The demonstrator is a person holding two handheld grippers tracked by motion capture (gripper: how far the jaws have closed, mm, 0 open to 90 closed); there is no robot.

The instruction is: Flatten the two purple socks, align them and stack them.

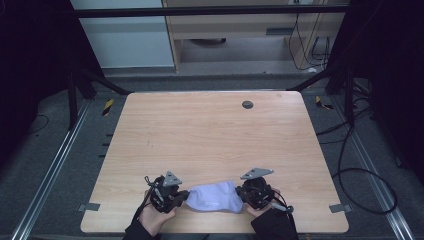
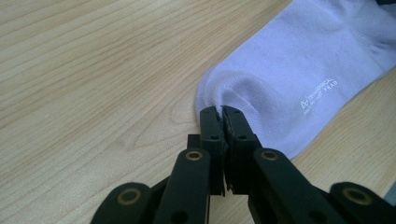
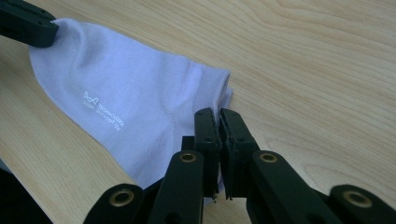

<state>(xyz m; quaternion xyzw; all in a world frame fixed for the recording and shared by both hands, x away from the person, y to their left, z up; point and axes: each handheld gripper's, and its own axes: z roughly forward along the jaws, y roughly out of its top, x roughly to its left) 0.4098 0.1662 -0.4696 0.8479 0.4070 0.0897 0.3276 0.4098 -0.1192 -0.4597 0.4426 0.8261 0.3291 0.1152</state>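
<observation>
A pale lilac sock [image 1: 215,196] with small white lettering lies stretched out near the front edge of the wooden table [image 1: 210,130]. My left gripper [image 1: 186,196] is shut on the sock's rounded end. In the left gripper view the jaws [image 2: 221,111] pinch a small fold of the sock [image 2: 289,70]. My right gripper [image 1: 240,194] is shut on the opposite end. In the right gripper view the jaws [image 3: 219,113] clamp the hemmed edge of the sock [image 3: 116,93], and the left gripper's black jaw [image 3: 28,23] holds the far end.
A grey round cap [image 1: 247,104] sits in the tabletop near the far edge. Grey tape tabs [image 1: 89,206] mark the front corners. Cables [image 1: 360,170] lie on the floor to the right, and dark frame legs [image 1: 75,95] stand at the back corners.
</observation>
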